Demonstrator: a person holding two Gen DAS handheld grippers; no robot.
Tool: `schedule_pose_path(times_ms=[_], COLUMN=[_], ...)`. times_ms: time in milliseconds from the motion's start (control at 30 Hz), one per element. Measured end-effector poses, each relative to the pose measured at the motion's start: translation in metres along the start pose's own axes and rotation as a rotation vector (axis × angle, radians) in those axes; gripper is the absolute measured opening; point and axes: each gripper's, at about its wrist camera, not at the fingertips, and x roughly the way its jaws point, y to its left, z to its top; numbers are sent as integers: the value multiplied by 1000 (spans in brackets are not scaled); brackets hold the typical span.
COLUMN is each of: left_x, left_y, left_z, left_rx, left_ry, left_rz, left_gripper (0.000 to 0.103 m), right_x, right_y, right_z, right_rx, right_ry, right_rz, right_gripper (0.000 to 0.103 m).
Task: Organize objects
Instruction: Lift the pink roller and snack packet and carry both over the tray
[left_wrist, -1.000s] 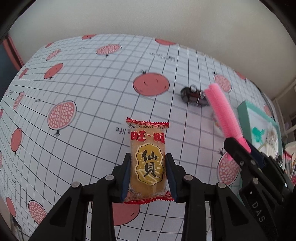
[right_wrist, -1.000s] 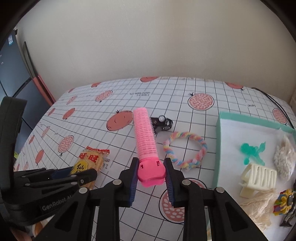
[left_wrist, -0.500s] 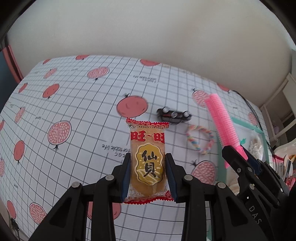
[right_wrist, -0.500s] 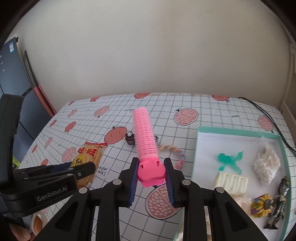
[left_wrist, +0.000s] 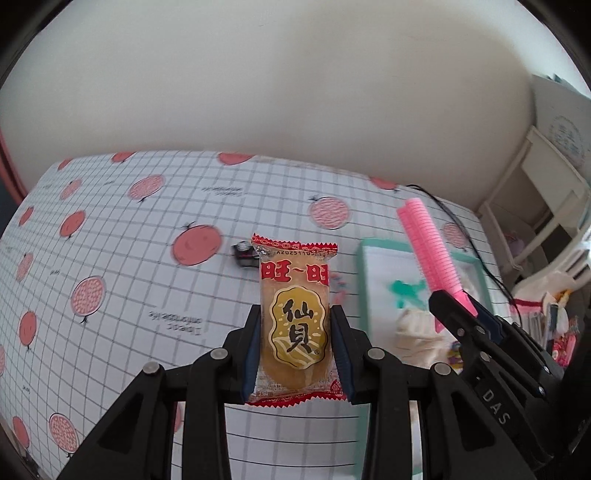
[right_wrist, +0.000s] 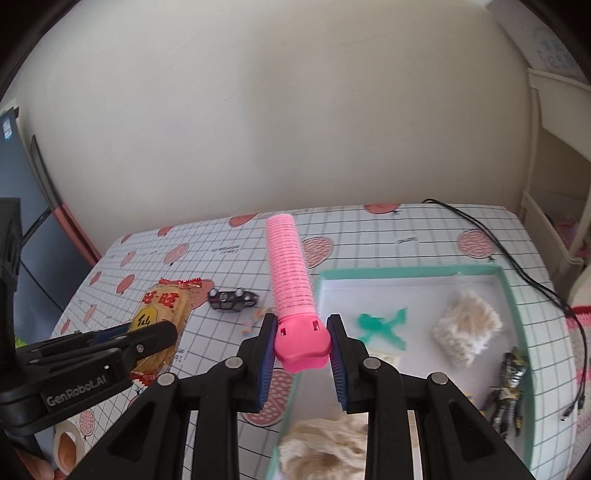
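Pink roller (right_wrist: 290, 273) lengthwise away in right gripper (right_wrist: 301, 345); snack packet (left_wrist: 294, 317) upright in left gripper (left_wrist: 295, 345).

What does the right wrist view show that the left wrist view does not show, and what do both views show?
Only the right wrist view shows the dark toy figure in the tray, the roll of tape near the lower left edge, and the whole toy car.

Only the left wrist view shows the printed front of the snack packet, shut in the left gripper.

Both show the pink hair roller shut in the right gripper, the green toy in the tray, the black cable and the tablecloth.
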Motion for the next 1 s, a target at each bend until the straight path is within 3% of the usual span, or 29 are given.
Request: schedule_pose_path(times_ms=[567, 733, 1000], left_x=[-5, 0, 16], left_y=[-76, -98, -122], left_z=[-5, -12, -25], left_rx=[95, 121, 176], left_ry=[9, 32, 90], left_rz=[-112, -175, -192], left_gripper=[37, 37, 37], right_x=[-47, -57, -47], right_y=[-83, -102, -118], right_z=[2, 0, -6], right_rx=[119, 145, 165], right_ry=[-74, -80, -40], right_rz=[-88, -117, -144], right_gripper=[29, 29, 29])
